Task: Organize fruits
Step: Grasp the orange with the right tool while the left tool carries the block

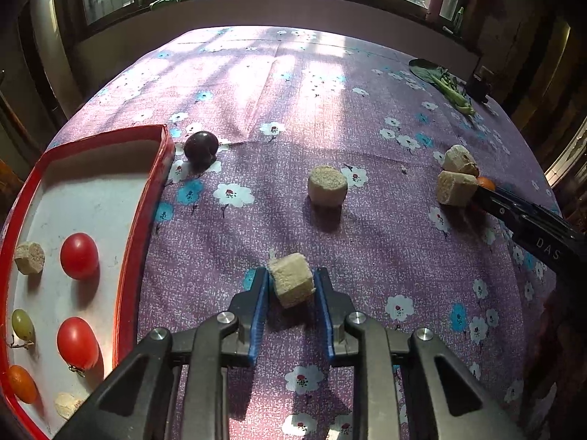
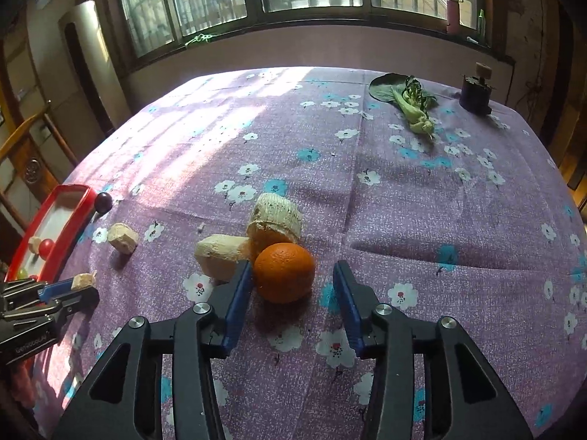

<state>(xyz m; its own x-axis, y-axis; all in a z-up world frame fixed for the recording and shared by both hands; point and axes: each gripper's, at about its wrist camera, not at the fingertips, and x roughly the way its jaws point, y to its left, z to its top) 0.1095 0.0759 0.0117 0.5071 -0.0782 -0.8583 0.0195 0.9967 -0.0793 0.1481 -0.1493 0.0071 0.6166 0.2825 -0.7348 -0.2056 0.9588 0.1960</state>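
Observation:
My left gripper (image 1: 291,278) is shut on a beige sugarcane chunk (image 1: 292,283), held just above the purple cloth; it also shows in the right wrist view (image 2: 83,281). My right gripper (image 2: 293,275) is open around an orange (image 2: 284,272) that rests on the cloth, left finger close to it. Two more beige chunks (image 2: 220,255) (image 2: 275,216) lie touching the orange. Another chunk (image 1: 327,185) stands mid-table. A dark plum (image 1: 200,146) lies beside the red tray (image 1: 161,161), which holds two red tomatoes (image 1: 79,255), a green grape, a small orange and beige chunks.
A leafy green vegetable (image 2: 407,101) and a dark purple holder (image 2: 475,93) sit at the far right of the table. The flowered purple cloth (image 2: 403,201) covers the table. A window wall runs behind the far edge.

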